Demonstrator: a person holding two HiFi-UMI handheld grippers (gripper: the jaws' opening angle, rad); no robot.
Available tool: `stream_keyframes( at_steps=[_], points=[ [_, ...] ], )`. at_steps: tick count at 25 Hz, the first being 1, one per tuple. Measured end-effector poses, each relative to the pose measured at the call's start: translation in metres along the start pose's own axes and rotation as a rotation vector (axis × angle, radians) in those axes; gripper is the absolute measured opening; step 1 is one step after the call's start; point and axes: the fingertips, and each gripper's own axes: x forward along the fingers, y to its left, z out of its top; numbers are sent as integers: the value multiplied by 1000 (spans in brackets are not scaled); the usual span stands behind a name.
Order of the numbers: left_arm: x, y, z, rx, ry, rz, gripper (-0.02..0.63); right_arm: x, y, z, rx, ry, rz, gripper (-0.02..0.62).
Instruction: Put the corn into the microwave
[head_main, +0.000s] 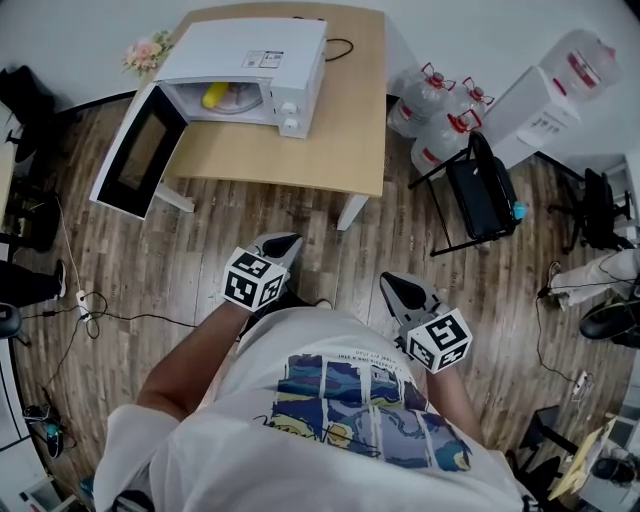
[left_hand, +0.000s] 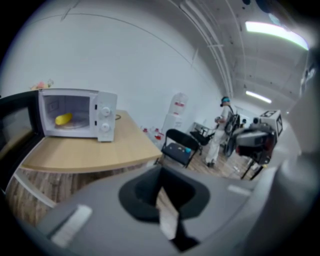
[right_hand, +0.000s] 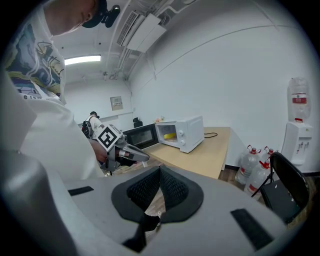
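Left gripper (head_main: 283, 244): jaws together, nothing between them. Right gripper (head_main: 398, 287): the same, pads meeting with no object in the gap. Both are held low in front of the person's torso, well apart from the table (head_main: 300, 150), tips aimed toward it.

Task object: corn (head_main: 214, 95) is inside the microwave (head_main: 275, 55), in the left part of the cavity as seen from the front, near the open side. It appears to rest on the turntable plate (head_main: 238, 102); contact cannot be confirmed at this size.

Progress, judged: placement looks complete. 1 cob in the cavity, 0 in either gripper, none seen on the table. The door (head_main: 138, 150) stands swung wide to the left, still open. Closing it is the only step that could remain, and the task sentence does not ask for it.

Orientation: corn lies on its side, long axis roughly level. In the head view the axis slants, running from the cavity mouth inward and slightly rightward. Which end is the tip: too small to tell.
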Motion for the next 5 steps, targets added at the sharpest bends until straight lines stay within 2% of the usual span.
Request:
stream_keyframes(
  at_steps=[5],
  points=[
    [-1, 11, 5, -3, -6, 15, 9, 7, -3, 3, -8, 10, 9, 9]
  ],
)
